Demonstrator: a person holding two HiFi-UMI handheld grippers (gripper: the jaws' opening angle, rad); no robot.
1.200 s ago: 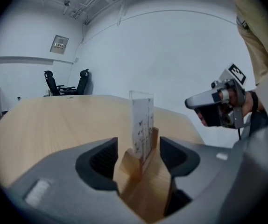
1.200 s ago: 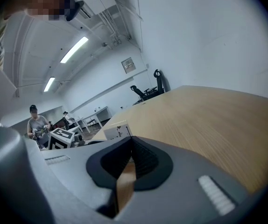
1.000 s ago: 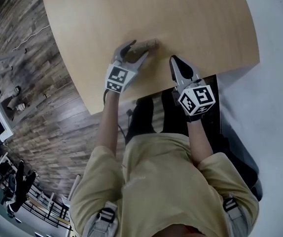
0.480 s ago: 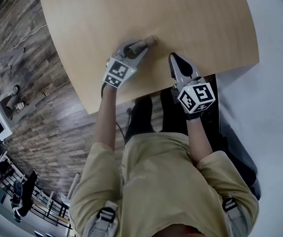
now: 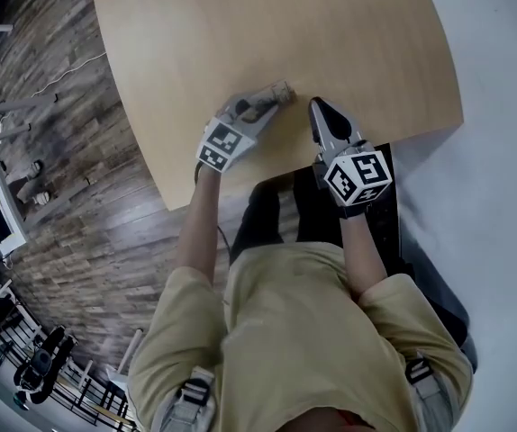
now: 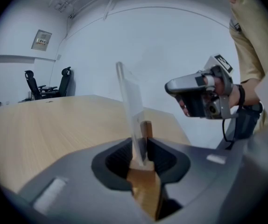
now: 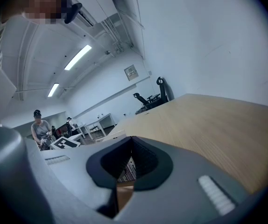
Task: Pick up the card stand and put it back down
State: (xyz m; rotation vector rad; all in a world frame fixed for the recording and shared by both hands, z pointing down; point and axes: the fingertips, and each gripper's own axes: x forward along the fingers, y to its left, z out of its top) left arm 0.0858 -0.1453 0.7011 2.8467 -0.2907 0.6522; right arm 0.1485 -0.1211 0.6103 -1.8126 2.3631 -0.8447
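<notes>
Left gripper jaws just closed on stand by its wood base. Right gripper, at its 4 o'clock, is closed and empty. Likely light and stiff; clear panel looks slick and brittle, so hold the base.

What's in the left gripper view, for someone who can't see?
The left gripper, whose jaws have just been closing, pinches the card stand by its wooden base; its clear panel rises. Behind: the table and the right gripper.

Office chairs stand beyond the wooden table.
</notes>
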